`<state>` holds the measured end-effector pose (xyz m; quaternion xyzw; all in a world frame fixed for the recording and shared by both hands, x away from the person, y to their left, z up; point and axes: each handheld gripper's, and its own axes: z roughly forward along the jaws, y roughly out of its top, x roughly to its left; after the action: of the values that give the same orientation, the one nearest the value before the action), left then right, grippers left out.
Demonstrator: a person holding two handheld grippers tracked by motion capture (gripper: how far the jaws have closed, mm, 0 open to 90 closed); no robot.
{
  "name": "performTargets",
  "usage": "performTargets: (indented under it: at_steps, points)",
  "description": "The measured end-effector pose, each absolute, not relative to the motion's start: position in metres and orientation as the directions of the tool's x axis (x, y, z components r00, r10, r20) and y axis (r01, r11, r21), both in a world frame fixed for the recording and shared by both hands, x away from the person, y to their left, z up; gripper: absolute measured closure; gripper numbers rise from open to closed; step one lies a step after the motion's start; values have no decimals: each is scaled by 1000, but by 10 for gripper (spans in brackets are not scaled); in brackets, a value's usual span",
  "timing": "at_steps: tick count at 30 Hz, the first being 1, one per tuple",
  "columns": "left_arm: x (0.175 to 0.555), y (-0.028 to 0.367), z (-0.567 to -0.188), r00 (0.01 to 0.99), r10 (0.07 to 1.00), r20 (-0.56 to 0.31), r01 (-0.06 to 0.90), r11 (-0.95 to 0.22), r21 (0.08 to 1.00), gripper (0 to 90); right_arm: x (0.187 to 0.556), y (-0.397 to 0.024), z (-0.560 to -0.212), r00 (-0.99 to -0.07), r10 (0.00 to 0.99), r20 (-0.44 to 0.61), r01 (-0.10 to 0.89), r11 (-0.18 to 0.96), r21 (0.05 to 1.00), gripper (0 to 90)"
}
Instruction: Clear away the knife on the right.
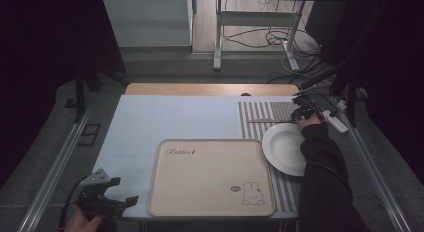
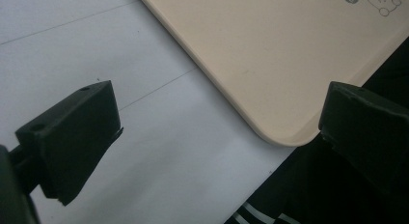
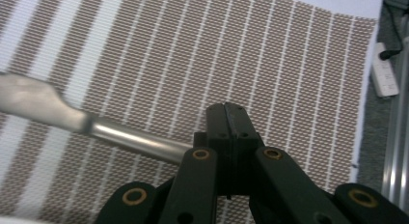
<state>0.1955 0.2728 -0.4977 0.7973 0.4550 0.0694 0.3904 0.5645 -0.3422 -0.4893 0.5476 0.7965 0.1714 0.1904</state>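
Steel handle [image 3: 140, 139], probably a knife's, sits clenched in the right gripper [image 3: 230, 122] above the striped mat [image 3: 289, 64]; keep it level near the plate [image 1: 285, 148]. Left gripper [image 2: 217, 137] hangs released.

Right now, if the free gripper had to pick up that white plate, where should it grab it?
Probably by the rim. The plate lies flat on the striped mat, so its raised edge is the one part jaws can close over. The beige tray sits against its left side and the person's sleeve lies over its right, so coming from above onto the far rim looks simplest.
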Motion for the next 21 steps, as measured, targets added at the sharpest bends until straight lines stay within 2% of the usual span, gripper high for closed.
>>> performTargets:
  at_steps: [6, 15, 21]
  points:
    - [195, 273, -498, 577, 780, -243, 671, -283, 686, 7, 562, -347, -492, -320, 941, -114, 810, 334, 483, 900]
    - [196, 272, -498, 577, 781, -239, 672, -288, 683, 9, 539, -356, -489, -377, 921, -98, 818, 380, 431, 900]
    - [196, 272, -498, 577, 782, -237, 673, -290, 681, 9, 531, -357, -488, -371, 925, -82, 830, 370, 418, 900]
